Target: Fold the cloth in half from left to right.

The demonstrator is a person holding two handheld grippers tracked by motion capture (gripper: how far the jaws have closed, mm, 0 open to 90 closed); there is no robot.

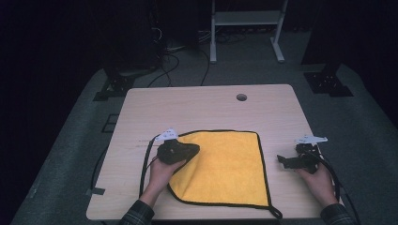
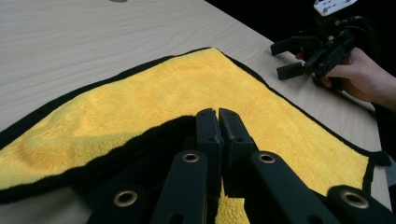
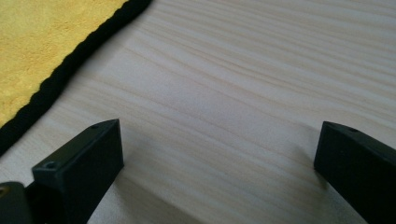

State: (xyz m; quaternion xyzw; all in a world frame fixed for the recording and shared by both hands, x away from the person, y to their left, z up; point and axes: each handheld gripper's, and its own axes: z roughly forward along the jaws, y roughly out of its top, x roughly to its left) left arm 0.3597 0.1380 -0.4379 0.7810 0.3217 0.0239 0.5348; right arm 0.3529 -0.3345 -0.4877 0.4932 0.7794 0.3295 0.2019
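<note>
A yellow cloth [image 1: 225, 164] with a black border lies spread on the wooden table [image 1: 202, 105]. My left gripper [image 1: 193, 151] is over its left part, shut on a lifted fold of the cloth's left edge. In the left gripper view the jaws [image 2: 218, 114] meet tip to tip, with the black border [image 2: 140, 144] raised beside them and the yellow cloth [image 2: 187, 88] stretching beyond. My right gripper [image 1: 283, 160] rests open on bare wood just right of the cloth. Between its fingers [image 3: 219, 135] there is only table, and the cloth's edge [image 3: 56, 79] lies to their left. It also appears far off as the right gripper [image 2: 286, 58].
A round cable hole [image 1: 241, 97] sits near the table's far edge. Cables [image 1: 146, 161] trail from both grippers toward the near side. Beyond the table stand a white frame [image 1: 246, 28] and dark stands on a grey floor.
</note>
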